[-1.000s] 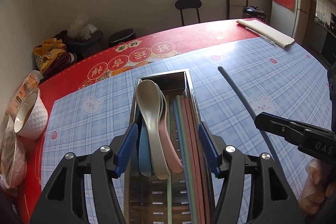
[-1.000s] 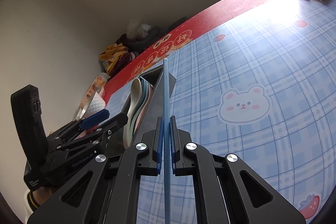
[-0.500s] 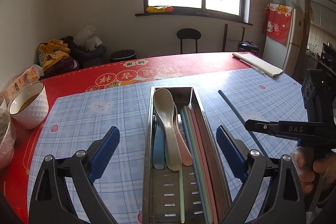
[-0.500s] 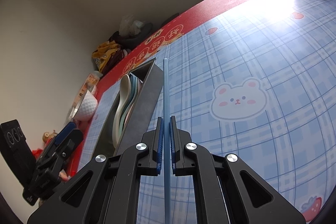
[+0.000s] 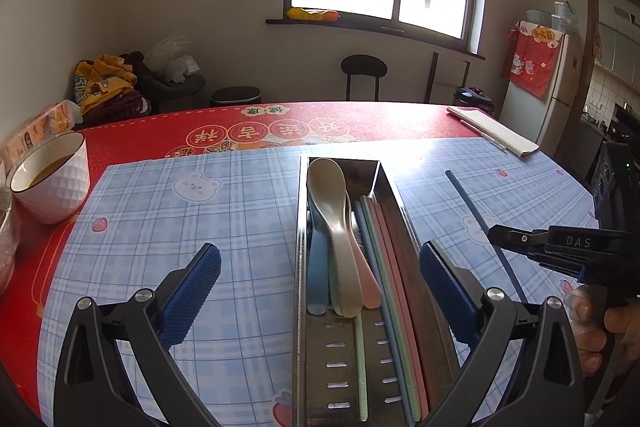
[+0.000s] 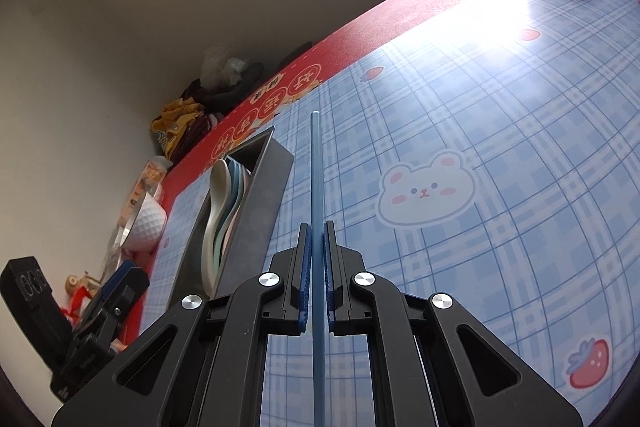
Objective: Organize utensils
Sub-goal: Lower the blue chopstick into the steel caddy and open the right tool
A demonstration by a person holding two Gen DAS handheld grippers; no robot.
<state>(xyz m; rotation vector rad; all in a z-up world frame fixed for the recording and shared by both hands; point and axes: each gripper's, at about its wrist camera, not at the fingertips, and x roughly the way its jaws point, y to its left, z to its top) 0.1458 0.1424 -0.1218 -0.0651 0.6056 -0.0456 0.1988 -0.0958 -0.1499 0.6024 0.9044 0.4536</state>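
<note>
Left tongs [image 5: 320, 287] are opening, jaws spread wide on either side of the steel utensil tray [image 5: 340, 355], pads touching nothing. Tray is lying on the blue plaid mat [image 5: 160, 227] on the worktop [image 5: 360, 119], long axis running away from the camera. Inside it: stacked spoons [image 5: 334, 227] (beige on top, blue and pink under it) sitting on the left, coloured chopsticks [image 5: 390, 267] lying lengthwise along the right side. Right tongs [image 6: 316, 267] are clamping a blue chopstick [image 6: 315, 179], jaws together on it, stick pointing forward above the mat just beside the tray's right wall, outside the tray. A hand [image 5: 600, 331] is gripping the right tool's handle. White bowl [image 5: 52, 179] is sitting at the mat's left edge, well apart from the tray.
</note>
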